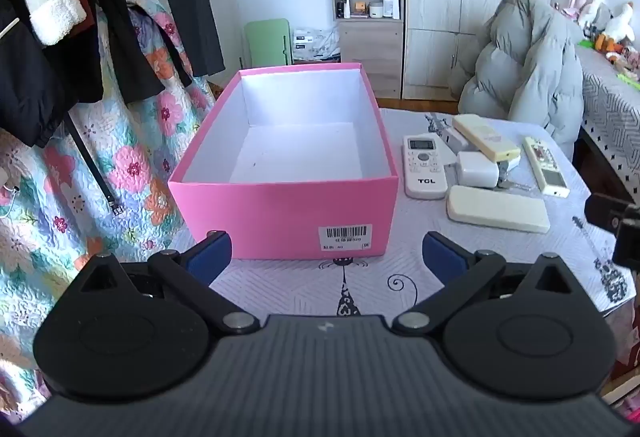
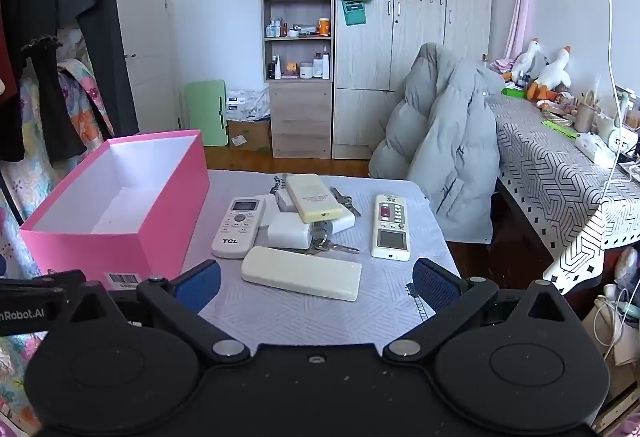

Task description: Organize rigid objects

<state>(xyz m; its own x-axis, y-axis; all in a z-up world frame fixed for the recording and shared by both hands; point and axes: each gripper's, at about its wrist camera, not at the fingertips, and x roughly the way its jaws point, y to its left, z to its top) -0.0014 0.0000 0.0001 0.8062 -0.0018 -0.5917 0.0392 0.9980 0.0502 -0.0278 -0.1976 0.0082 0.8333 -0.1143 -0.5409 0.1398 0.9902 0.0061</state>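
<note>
Left gripper (image 1: 326, 257) jaws wide apart, holding nothing, pink box (image 1: 280, 205) just ahead between them. Right gripper (image 2: 316, 283) also spread wide, bare; cream remote (image 2: 301, 278) lies just ahead, TCL remote (image 2: 238, 227), white charger (image 2: 289, 234), keys (image 2: 334, 246) beyond, on the table (image 2: 320, 313)

Two wrist cameras look forward and slightly down across the same bench (image 1: 400, 277) from its near edge. The left view sits close behind the pink box (image 1: 288, 213), which fills its centre; the right view stands to the right of the pink box (image 2: 120, 237), facing the wardrobe. Both share the box, the TCL remote (image 1: 425, 167) (image 2: 239, 227) beside it, and the far shelving.
</note>
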